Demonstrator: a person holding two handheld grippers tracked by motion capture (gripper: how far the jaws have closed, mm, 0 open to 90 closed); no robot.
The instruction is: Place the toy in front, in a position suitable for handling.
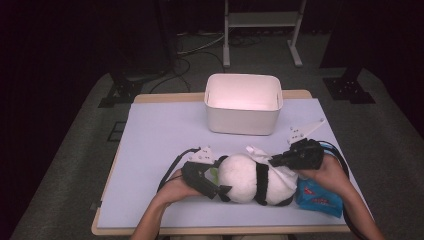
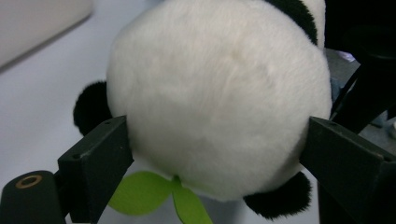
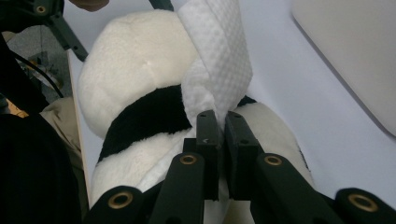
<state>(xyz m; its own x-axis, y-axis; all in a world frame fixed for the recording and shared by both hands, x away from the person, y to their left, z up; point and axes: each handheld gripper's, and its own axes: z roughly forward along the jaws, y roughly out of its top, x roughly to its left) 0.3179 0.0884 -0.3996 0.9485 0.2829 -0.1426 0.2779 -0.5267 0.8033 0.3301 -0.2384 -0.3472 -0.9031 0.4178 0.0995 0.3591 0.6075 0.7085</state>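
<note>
Dark room, cables trailing on the floor behind, and a pale lilac desk (image 1: 150,130) carrying a white bin (image 1: 243,103) at its far edge. Down at the near edge, starting on the left: the left tongs (image 1: 218,189) are spread wide around the round white head of the plush panda (image 1: 252,179), a jaw on each flank and the fur bulging between them, though whether the pads are truly pressing I can't tell. A green felt leaf (image 2: 154,191) pokes out beneath the head. The panda lies with its long axis running left to right along the near edge, head toward the left tongs, black-banded body toward the right. Over there the right tongs (image 3: 221,122) are clenched on a white wipe (image 3: 219,60) draped over the panda's body. Just beyond, toward the near right corner, sits a blue wipe packet (image 1: 320,198). Looks like the right hand does the wiping while the left steadies.
</note>
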